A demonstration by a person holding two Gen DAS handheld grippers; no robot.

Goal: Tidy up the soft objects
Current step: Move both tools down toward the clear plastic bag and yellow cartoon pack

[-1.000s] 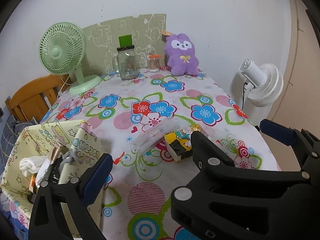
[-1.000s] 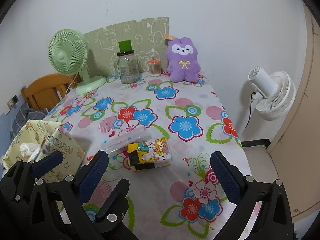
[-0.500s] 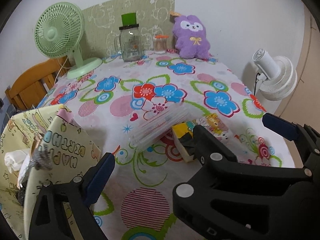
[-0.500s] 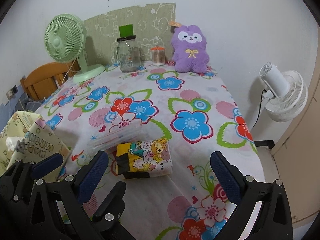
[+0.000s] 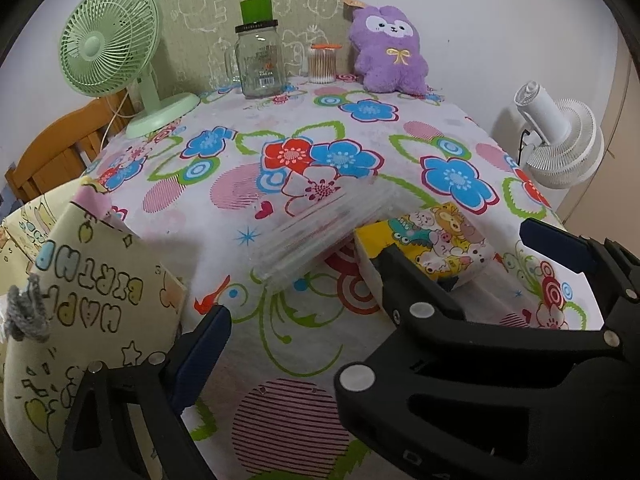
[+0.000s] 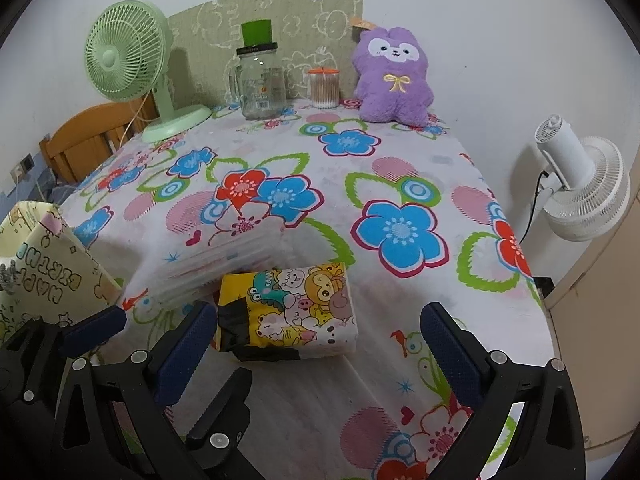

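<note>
Both grippers have advanced toward the cartoon-print tissue pack (image 6: 298, 312) over the last second, which now lies between the spread, empty jaws of the right gripper (image 6: 320, 354). Left gripper (image 5: 376, 284) hovers with jaws apart, holding nothing. Judged barely begun: pack and clear packet stack (image 5: 320, 226) sit untouched on the surface (image 6: 400, 160) beside the birthday gift bag (image 5: 86, 300).

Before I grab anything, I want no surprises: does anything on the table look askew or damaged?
Slightly. The cartoon tissue pack lies at an angle, with one corner against the clear packets, which sit skewed beside it. Nothing looks spilled or torn.
</note>
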